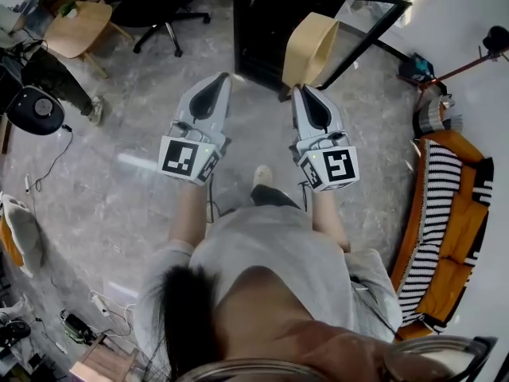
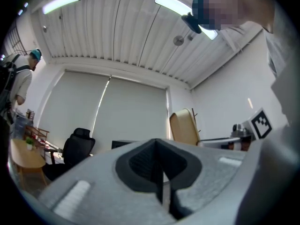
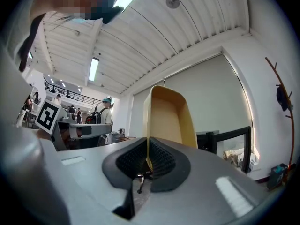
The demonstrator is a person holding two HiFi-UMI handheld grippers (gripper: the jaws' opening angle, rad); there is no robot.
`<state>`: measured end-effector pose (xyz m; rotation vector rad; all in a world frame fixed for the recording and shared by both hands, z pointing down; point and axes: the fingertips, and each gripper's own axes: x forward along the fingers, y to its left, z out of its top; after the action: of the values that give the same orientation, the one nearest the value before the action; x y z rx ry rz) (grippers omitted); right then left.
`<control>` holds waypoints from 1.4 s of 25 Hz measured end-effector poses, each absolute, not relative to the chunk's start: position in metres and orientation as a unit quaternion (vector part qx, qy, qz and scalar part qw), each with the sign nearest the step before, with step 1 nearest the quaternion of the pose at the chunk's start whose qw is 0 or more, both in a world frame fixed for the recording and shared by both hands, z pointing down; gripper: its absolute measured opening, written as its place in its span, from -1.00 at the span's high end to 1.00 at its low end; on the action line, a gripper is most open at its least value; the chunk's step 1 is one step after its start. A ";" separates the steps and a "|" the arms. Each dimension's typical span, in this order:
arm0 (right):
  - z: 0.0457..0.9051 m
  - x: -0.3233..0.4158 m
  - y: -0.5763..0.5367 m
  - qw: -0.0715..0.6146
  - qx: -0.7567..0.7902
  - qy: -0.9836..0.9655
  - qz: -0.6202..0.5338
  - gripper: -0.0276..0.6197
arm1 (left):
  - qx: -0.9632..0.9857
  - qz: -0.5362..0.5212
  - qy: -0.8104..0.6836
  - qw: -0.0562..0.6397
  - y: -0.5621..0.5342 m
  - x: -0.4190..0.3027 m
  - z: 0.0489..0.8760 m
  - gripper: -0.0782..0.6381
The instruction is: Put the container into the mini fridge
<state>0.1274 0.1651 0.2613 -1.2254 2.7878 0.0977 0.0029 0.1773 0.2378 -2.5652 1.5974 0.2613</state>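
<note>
The right gripper pinches the rim of a tan open cardboard container near a black mini fridge; the left gripper has its jaws pressed together, empty

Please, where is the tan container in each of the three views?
Head view: upper centre, the tan container at the right gripper's tips.
Left gripper view: right of centre, upright.
Right gripper view: centre, its edge between the shut jaws.
Shared landmark: the black mini fridge behind it.
</note>
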 end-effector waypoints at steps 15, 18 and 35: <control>0.271 0.134 0.035 0.042 -0.351 0.935 0.023 0.89 | -0.821 0.085 0.561 0.061 0.060 0.015 0.240 0.78; 0.275 0.132 0.026 0.041 -0.341 0.939 0.025 0.89 | -0.817 0.082 0.567 0.061 0.052 0.015 0.242 0.78; 0.281 0.100 -0.048 0.041 -0.342 0.939 0.022 0.89 | -0.830 0.072 0.550 0.060 -0.025 -0.011 0.242 0.78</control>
<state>0.1001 -0.0478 0.2808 -1.0466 2.8740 0.0667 -0.0111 -0.0246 0.2423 -2.5116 1.6659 0.2179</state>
